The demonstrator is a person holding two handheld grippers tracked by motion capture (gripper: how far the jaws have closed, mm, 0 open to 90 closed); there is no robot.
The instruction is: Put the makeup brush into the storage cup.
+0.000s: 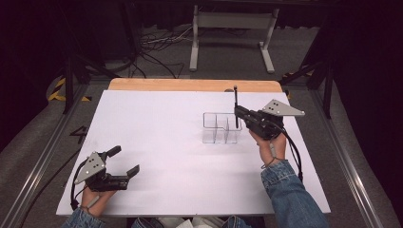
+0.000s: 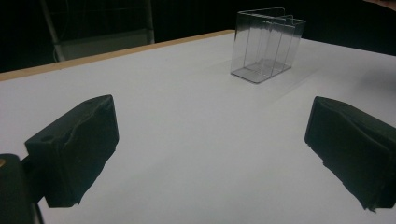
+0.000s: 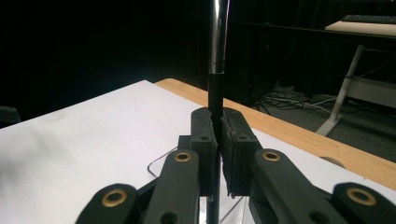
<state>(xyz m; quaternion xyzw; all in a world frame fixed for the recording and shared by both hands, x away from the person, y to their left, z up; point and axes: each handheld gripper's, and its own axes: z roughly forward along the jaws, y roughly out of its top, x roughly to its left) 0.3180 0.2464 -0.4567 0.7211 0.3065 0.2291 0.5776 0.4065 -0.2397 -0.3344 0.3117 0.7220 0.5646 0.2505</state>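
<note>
My right gripper [image 1: 236,112] sits right of centre in the high view, its jaws pinching a thin black pen [image 1: 235,100] that stands upright. In the right gripper view the pen [image 3: 216,56] rises through the top centre of the frame, its upper part glossy and its lower part matt black, and runs down between the two jaw pads, which press on it from both sides. My right hand [image 1: 272,145] comes up from the lower right in a denim sleeve [image 1: 291,195].

The pen's lower end hangs at the right end of the clear plastic organizer [image 1: 221,128], which stands on the white bench [image 1: 166,156] a little right of centre in the high view. I cannot tell whether the tip is inside a compartment or just above the rim. In the left gripper view the organizer [image 2: 265,44] stands in the upper right, upright, its dividers showing through the clear walls.

My left gripper [image 1: 124,161] rests low at the lower left of the high view, well apart from the organizer, jaws spread wide with only bare bench between them. My left hand [image 1: 95,195] is at the bottom edge.
</note>
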